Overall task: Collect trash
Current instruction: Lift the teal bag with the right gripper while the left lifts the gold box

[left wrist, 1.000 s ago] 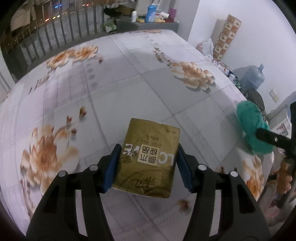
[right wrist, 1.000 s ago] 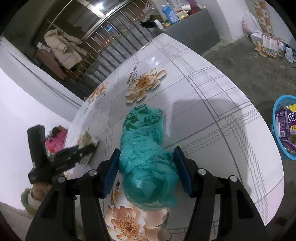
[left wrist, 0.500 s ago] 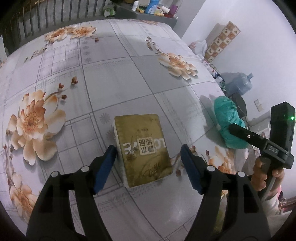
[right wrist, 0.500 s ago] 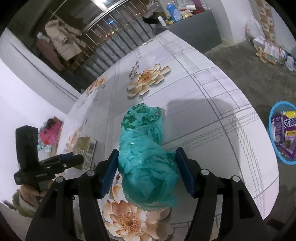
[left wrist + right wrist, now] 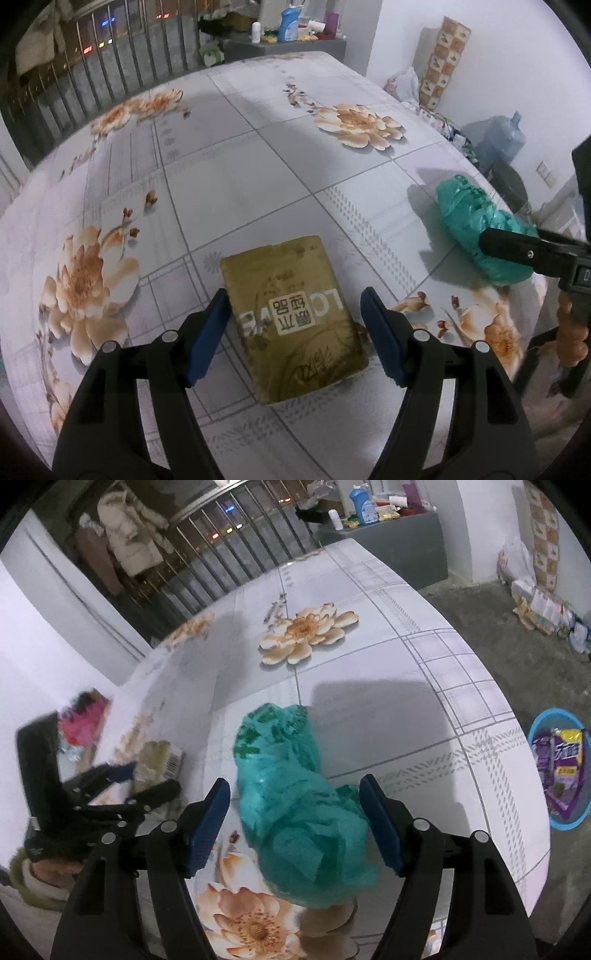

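**Layout of the table and its surroundings**

A tissue pack (image 5: 295,317) lies flat on the table (image 5: 229,177), between the fingers of the left gripper (image 5: 293,334), with a gap on each side. To its right, near the table's right edge, lies a plastic bag (image 5: 299,805), between the fingers of the right gripper (image 5: 293,819), whose jaws are opening. Behind the table's far edge runs a railing (image 5: 110,66); right of it stands a counter (image 5: 399,542) bearing a bottle (image 5: 364,504). On the floor to the table's right sits a basin (image 5: 561,823) holding packets. A water jug (image 5: 502,138) stands by the wall.
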